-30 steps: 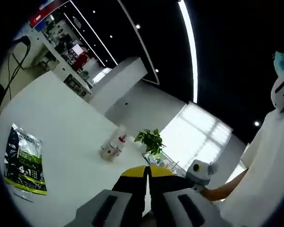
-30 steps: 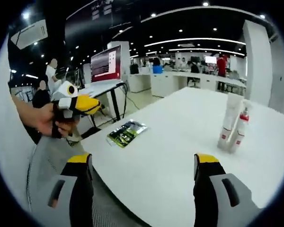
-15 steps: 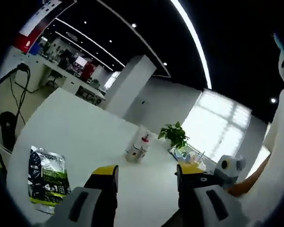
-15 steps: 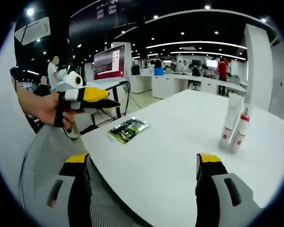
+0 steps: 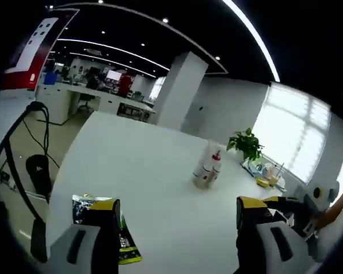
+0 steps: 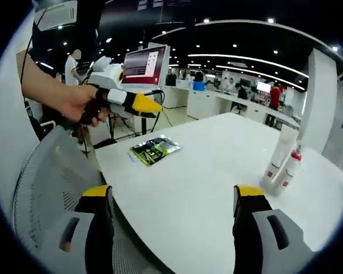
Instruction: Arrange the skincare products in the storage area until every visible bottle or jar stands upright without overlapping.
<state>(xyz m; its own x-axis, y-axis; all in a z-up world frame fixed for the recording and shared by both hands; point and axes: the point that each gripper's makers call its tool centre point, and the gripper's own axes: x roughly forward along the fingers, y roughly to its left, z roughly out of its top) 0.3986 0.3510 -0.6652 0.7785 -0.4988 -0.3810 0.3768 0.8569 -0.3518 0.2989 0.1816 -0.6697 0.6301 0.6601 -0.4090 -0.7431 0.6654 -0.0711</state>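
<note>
Left gripper (image 5: 174,214) jaws went from clenched to spread, right gripper (image 6: 167,200) released too, above white table (image 5: 131,165) holding bottles (image 5: 207,170), sachet (image 6: 155,149).

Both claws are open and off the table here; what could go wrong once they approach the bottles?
The white tube and the red-capped white bottle stand touching, so gripping one could topple the other. They also stand far across the white table from the open right claw, a long reach. The green-and-black flat packet lies near the left claw and could get nudged.

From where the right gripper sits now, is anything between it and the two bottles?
Nothing visible. Bare white table lies between the open right gripper and the bottles. The green packet lies off toward the left gripper.
</note>
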